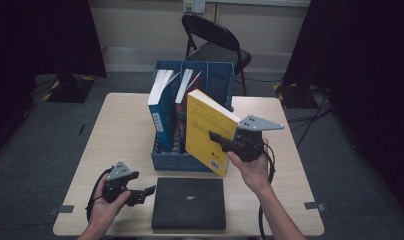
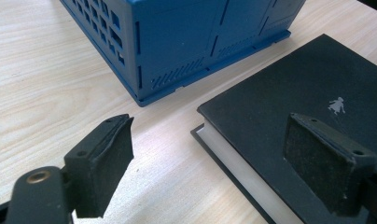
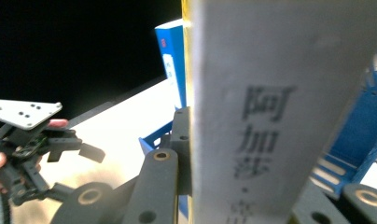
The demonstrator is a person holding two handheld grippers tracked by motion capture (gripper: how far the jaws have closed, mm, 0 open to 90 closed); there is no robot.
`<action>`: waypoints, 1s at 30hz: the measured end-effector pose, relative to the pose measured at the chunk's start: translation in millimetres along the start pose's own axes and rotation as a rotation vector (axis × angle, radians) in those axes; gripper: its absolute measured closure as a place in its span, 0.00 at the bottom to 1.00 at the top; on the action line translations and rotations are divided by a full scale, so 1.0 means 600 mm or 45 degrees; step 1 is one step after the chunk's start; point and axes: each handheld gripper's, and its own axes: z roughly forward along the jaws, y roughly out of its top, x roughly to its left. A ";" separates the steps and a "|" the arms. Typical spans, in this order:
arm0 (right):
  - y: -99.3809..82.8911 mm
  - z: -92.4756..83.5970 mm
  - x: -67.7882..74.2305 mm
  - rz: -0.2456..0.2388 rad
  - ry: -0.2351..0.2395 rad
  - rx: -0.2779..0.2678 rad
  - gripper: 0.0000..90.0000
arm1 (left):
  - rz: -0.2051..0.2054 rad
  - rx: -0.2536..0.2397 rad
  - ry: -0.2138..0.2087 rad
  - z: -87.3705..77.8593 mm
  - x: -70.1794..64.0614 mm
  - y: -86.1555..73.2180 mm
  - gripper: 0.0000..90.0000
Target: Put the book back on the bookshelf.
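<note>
My right gripper is shut on a yellow book, which it holds upright and slightly tilted above the front right of a blue file rack. Seen from the right gripper view, the book's pale spine with printed characters stands between the jaws of that gripper. A black book lies flat at the table's front. My left gripper rests low at that book's left edge, open; the black book's corner lies between and below the pads of the left gripper.
The rack holds a blue book and a red-and-white one, both leaning. A black folding chair stands behind the wooden table. The rack's blue wall is close ahead of the left gripper.
</note>
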 end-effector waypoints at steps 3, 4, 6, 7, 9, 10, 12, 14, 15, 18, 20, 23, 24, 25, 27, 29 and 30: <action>0.006 0.008 -0.005 0.011 -0.029 0.003 0.85 | -0.006 -0.002 -0.001 -0.001 0.002 0.000 0.17; 0.008 0.011 -0.007 0.016 -0.039 0.004 0.85 | -0.006 0.000 0.005 -0.001 0.002 0.000 0.17; 0.011 0.018 -0.010 0.018 -0.056 0.008 0.85 | -0.011 0.003 0.004 0.000 0.002 -0.001 0.17; 0.013 0.021 -0.010 0.020 -0.066 0.009 0.85 | -0.011 0.003 0.004 0.000 0.002 -0.001 0.17; 0.017 0.028 -0.011 0.019 -0.085 0.015 0.85 | -0.012 0.002 0.004 0.000 0.002 0.000 0.17; 0.019 0.032 -0.011 0.023 -0.095 0.014 0.85 | -0.012 0.002 0.004 0.000 0.002 0.000 0.17; 0.024 0.040 -0.012 0.029 -0.116 0.017 0.85 | -0.010 0.005 0.006 0.000 0.002 -0.001 0.17; 0.026 0.044 -0.013 0.032 -0.132 0.022 0.85 | -0.008 0.009 0.011 0.001 0.001 -0.001 0.17; 0.028 0.049 -0.014 0.035 -0.155 0.029 0.85 | -0.006 0.012 0.018 0.001 0.001 -0.001 0.17; 0.034 0.071 -0.016 0.038 -0.211 0.055 0.85 | -0.011 0.012 0.020 0.001 0.002 -0.001 0.17; 0.036 0.079 -0.016 0.046 -0.229 0.057 0.85 | -0.012 0.011 0.016 0.000 0.003 -0.001 0.17; 0.040 0.093 -0.018 0.051 -0.262 0.059 0.85 | -0.017 0.013 0.017 0.000 0.005 -0.001 0.17; 0.042 0.098 -0.019 0.056 -0.273 0.055 0.85 | -0.017 0.014 0.019 0.000 0.005 -0.001 0.17; 0.044 0.101 -0.020 0.057 -0.281 0.059 0.85 | -0.017 0.011 0.022 0.000 0.005 -0.002 0.17; 0.046 0.108 -0.021 0.056 -0.296 0.050 0.85 | -0.015 0.011 0.022 -0.001 0.005 -0.002 0.17; 0.049 0.115 -0.021 0.067 -0.307 0.048 0.85 | -0.016 0.011 0.023 -0.001 0.006 -0.002 0.17; 0.049 0.115 -0.021 0.067 -0.307 0.048 0.85 | -0.016 0.010 0.024 -0.001 0.006 -0.002 0.17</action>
